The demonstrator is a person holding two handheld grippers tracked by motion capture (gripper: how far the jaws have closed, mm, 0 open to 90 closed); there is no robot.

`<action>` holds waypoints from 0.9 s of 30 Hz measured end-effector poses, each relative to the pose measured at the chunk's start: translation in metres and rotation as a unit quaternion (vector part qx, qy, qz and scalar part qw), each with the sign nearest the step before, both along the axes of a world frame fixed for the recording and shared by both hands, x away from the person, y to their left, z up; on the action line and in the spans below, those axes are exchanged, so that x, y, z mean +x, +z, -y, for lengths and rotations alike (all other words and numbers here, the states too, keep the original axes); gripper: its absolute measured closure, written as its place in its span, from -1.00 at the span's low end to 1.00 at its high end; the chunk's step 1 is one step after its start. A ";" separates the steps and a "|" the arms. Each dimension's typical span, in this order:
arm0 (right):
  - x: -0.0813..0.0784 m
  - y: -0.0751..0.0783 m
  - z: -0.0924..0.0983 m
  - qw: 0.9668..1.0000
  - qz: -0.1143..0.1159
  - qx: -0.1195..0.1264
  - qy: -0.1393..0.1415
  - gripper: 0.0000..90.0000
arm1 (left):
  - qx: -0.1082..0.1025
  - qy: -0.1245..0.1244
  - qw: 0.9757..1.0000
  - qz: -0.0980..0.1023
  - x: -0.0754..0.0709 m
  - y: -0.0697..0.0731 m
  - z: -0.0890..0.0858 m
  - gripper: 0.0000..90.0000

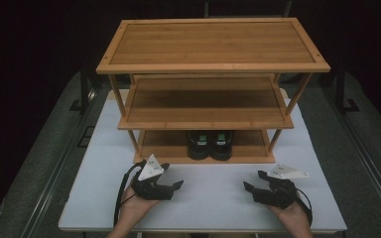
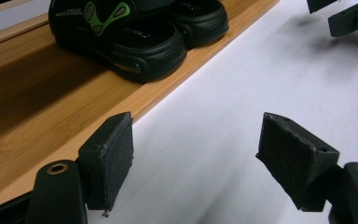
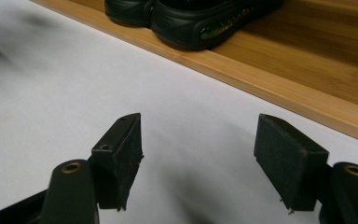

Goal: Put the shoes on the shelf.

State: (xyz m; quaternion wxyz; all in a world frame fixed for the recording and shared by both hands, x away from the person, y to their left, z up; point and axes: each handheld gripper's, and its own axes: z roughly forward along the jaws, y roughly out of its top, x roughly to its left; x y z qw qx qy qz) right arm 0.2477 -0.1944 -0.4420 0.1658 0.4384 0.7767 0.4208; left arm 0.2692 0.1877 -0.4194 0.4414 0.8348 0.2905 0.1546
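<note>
On the lowest tier of the bamboo rack (image 1: 206,151), at twelve o'clock from us, we list one pair of black sandals (image 1: 210,145), side by side, toes seemingly toward us. Left gripper (image 1: 174,185) at seven o'clock and right gripper (image 1: 250,189) at five hang over the white table (image 1: 208,198), jaws spread, grasping nothing. We judge placing done; withdrawal remains.

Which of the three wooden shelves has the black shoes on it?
The bottom bamboo shelf of the rack holds the pair of black shoes with green marks, side by side. The middle shelf and top shelf are bare.
</note>
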 end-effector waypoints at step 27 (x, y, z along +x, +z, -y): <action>-0.023 -0.001 0.021 1.000 0.002 0.002 -0.001 -0.35 | -0.002 0.018 1.000 -0.017 -0.011 -0.011 -0.028 -0.54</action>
